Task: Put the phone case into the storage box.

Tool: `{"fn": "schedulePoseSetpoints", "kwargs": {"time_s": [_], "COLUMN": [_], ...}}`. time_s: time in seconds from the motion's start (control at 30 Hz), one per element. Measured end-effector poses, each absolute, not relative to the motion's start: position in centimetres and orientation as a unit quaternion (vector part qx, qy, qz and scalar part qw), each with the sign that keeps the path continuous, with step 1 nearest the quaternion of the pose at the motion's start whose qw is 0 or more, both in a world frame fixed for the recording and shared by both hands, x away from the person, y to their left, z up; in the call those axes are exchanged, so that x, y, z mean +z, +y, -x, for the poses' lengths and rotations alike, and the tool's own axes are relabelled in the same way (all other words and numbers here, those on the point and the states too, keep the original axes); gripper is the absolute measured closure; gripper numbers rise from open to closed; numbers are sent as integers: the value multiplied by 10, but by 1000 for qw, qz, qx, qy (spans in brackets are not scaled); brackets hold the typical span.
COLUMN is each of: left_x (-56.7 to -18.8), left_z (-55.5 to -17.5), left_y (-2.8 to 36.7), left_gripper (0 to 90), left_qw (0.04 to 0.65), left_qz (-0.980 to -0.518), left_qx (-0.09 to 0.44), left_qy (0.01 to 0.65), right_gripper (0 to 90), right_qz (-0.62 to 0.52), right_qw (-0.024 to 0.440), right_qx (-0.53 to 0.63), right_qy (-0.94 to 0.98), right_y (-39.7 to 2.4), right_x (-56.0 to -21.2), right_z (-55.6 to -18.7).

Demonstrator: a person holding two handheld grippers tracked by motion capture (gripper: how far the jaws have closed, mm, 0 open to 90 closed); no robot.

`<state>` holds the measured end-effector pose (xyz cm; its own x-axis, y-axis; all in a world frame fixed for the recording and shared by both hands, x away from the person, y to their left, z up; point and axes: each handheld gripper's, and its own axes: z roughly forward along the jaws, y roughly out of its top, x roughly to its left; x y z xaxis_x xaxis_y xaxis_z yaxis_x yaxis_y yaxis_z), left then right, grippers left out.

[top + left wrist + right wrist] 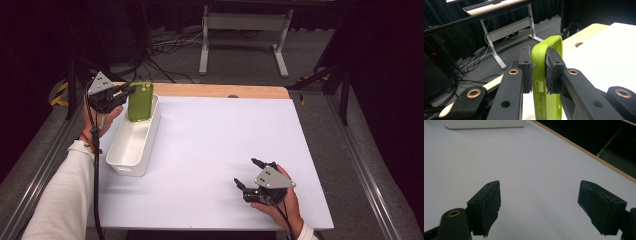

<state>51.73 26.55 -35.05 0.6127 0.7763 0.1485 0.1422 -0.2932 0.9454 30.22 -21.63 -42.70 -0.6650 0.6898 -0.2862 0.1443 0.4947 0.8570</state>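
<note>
Green phone case (140, 101) stands upright over the far end of the white bin (131, 150), clamped by the left gripper (125, 93); in the left gripper view the two black pads (554, 72) press on one side wall of the case (541, 75) — one pad inside the shell, the other outside; the case's open side faces right there, its camera cutout at the top in the high view. Whether its lower edge touches the bin's floor or hangs just above it cannot be told. The bin sits along the left edge of the white table (215, 150), long side running away from the person.

Right gripper (248, 175) rests near the front right corner of the table, well apart from the bin; its jaws stand wide with nothing between them — bare white tabletop (531, 170) shows in the gap, and the bin (484, 123) lies far off at the top of the right gripper view.
</note>
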Motion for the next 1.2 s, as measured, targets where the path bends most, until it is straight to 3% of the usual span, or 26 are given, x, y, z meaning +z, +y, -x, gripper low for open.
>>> {"fn": "schedulePoseSetpoints", "kwargs": {"time_s": [0.87,1.1,1.2], "left_x": [-386,-388,-389], "left_z": [-550,-552,-552], "left_y": [264,264,264], "left_gripper": [769,653,658], "left_qw": [523,476,466], "left_qz": [-736,-752,-755], "left_qx": [299,320,322], "left_qy": [310,325,331], "right_gripper": [202,204,204], "right_qz": [-260,-257,-255], "right_qw": [312,317,317], "right_qx": [415,412,411], "right_qy": [814,815,816], "right_y": [-216,-215,-215], "right_x": [-431,-432,-432], "right_z": [-298,-297,-297]}}
